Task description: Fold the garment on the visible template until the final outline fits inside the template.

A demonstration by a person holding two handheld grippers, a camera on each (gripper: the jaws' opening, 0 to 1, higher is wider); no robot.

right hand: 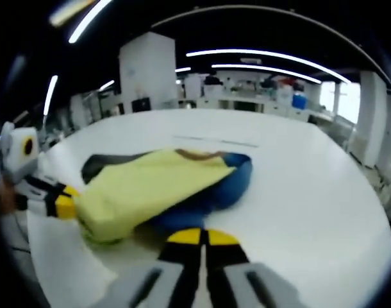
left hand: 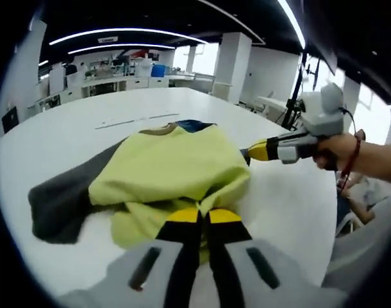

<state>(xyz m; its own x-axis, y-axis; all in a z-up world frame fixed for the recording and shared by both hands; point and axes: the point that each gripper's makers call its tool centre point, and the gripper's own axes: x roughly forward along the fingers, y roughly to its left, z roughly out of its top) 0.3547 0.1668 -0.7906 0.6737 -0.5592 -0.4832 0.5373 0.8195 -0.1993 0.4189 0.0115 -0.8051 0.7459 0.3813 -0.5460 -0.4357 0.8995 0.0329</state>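
Both jaws of the left gripper [left hand: 204,215] stand pressed together in the left gripper view, their yellow tips on the near edge of the garment [left hand: 173,168]; whether cloth is pinched between them I cannot tell. This garment is yellow-green, with a dark grey sleeve [left hand: 61,204] spread to the left and a bit of blue part [left hand: 194,125] showing at the far side. It lies bunched on a white table [left hand: 106,109]. At the right, the right gripper [left hand: 254,151] is held by a hand [left hand: 336,151], and its yellow tip touches the right edge of the cloth.

In the right gripper view, the left gripper [right hand: 66,201] comes in from the left and meets the folded yellow-green edge of the garment [right hand: 144,186]. To the right, the blue part [right hand: 215,189] lies under the yellow layer. At the bottom, the right gripper [right hand: 199,236] has its jaws closed together, tips just beside the blue cloth on the table [right hand: 311,179]; a grip on cloth is not clear.
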